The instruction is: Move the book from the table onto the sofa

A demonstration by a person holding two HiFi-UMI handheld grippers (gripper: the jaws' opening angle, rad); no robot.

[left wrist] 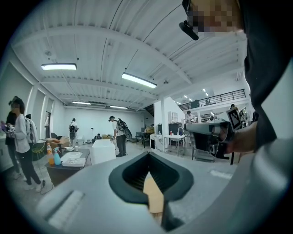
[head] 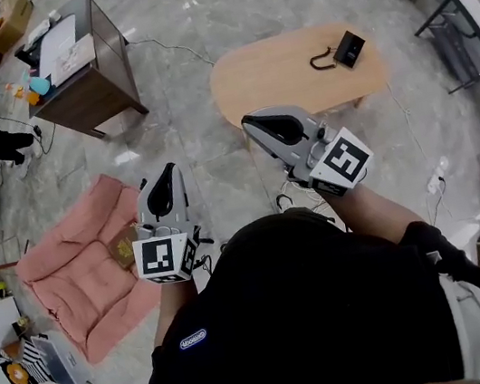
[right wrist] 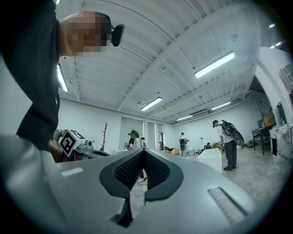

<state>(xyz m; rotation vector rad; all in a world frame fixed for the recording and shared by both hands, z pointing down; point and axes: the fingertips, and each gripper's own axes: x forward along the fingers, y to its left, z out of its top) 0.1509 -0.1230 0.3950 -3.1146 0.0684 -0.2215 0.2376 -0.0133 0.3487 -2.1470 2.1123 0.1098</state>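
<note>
A small brown book [head: 125, 249] lies on the pink sofa cushion [head: 81, 279] spread on the floor at the left. The oval wooden table [head: 283, 73] stands farther off, to the right. My left gripper [head: 162, 177] hangs in the air beside the cushion's right edge, apart from the book. Its jaws meet at the tips [left wrist: 147, 155] with nothing held, and a tan sliver shows through the slit below them. My right gripper [head: 251, 122] is level near the table's near edge, also shut and empty [right wrist: 143, 151].
A black device [head: 348, 49] and a dark cable [head: 321, 60] lie on the table. A dark wooden desk [head: 86, 76] with papers stands at the back left. Metal chairs [head: 470, 35] stand at the right. Several people [left wrist: 118, 135] stand in the hall.
</note>
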